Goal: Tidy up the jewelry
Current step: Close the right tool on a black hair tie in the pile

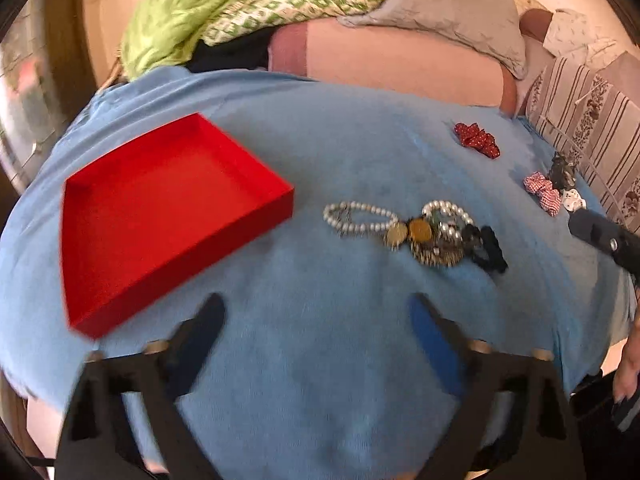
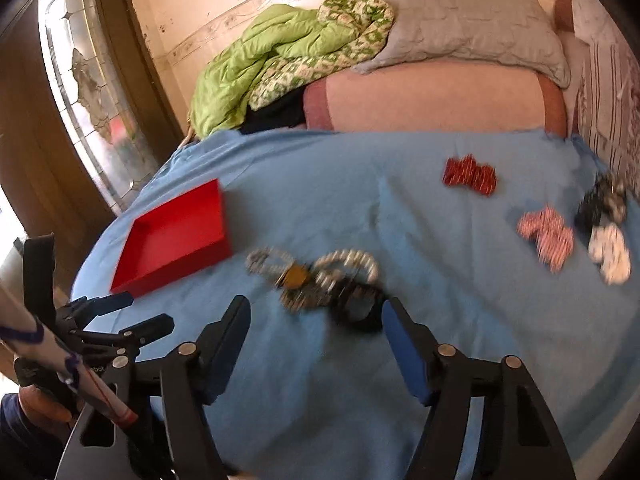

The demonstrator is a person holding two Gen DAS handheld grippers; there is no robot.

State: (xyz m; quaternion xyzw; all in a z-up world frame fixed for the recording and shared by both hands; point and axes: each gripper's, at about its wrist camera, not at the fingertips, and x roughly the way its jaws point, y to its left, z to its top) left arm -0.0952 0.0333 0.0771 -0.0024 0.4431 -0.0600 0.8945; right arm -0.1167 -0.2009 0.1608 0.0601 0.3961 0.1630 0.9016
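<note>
Home bedroom: bed w/ blue sheet (image 2: 360,168), grey pillow (image 2: 472,24) + green quilt (image 2: 256,60) at far end, worn wallpaper, wooden door w/ glass at left.

L gripper (image 1: 316,312): lower frame, fingers spread wide, nothing btwn pads, tilted down. R gripper (image 2: 316,320): lower centre, jaws apart, empty, pointing down-fwd. L gripper also seen at lower left of R wrist view (image 2: 132,316). Hand (image 1: 628,368) at right edge, lower.
</note>
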